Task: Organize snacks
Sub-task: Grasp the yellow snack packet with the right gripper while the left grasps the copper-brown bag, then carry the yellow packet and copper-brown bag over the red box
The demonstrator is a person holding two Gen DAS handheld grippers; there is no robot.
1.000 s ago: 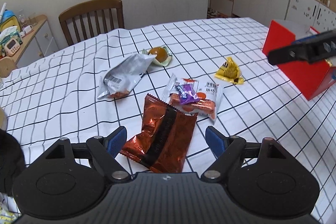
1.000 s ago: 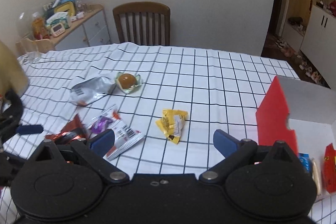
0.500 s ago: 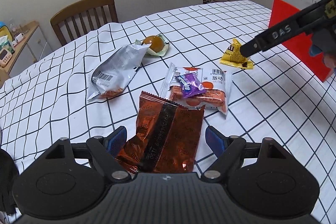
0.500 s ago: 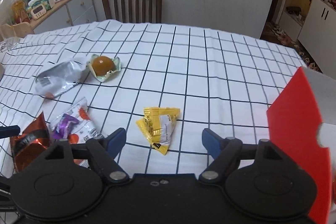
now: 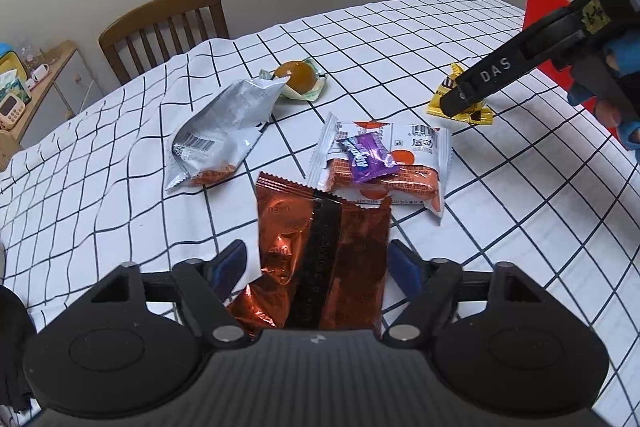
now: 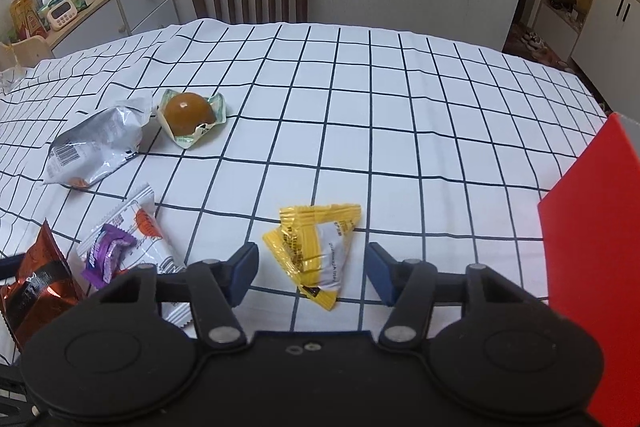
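Lying between the spread fingers of the left claw (image 5: 318, 267), the copper foil snack packet (image 5: 320, 251) is resting on the counter (image 6: 360, 99); the right claw (image 6: 312, 273), also spread, is straddling the yellow candy packet (image 6: 316, 247).

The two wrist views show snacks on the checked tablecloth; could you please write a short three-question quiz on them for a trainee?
1. True or false: the purple candy lies on top of the white cracker pack.
2. Which snack sits between the open fingers of the right gripper? A) silver bag B) yellow packet C) round pastry
3. Fill in: the left gripper is open around the ____ foil bag.

Key: 1 true; 2 B; 3 copper-red.
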